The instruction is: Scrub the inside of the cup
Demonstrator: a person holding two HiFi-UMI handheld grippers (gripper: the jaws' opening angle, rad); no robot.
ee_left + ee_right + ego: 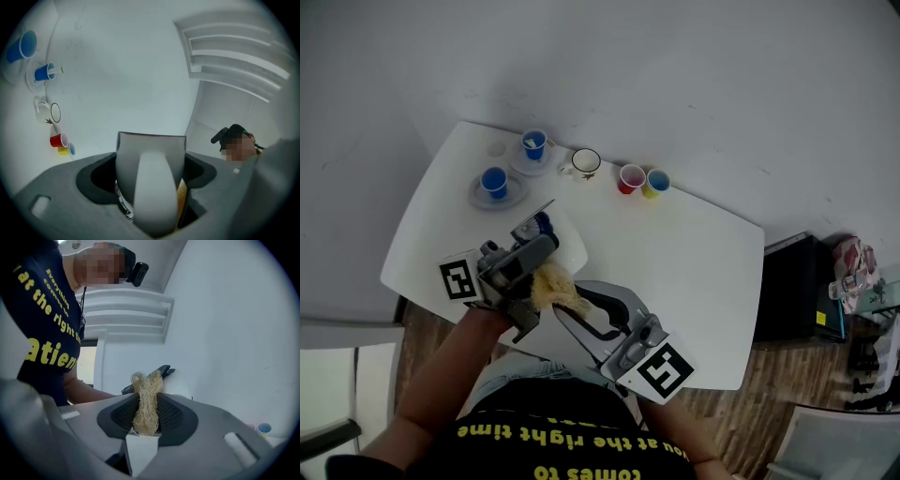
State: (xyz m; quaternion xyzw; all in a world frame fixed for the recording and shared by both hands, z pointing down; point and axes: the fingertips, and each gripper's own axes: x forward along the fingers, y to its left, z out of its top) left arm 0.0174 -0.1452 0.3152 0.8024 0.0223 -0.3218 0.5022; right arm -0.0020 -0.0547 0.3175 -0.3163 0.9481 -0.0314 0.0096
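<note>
Cup (151, 154): white, grasped between the jaws of the left gripper (150, 206).
Right gripper (146, 420): clenched on a straw-coloured fibre scrubber (146, 397).
Counter (694, 272): small coloured cups (630, 178) along its far edge.

It was a bare test room or office rather than a kitchen: plain white walls (154, 263), a louvred white panel (234, 51), wood-plank flooring (769, 412), one white table (703, 281) and a black cabinet (787, 291) with clutter (858, 272) beside it
</note>
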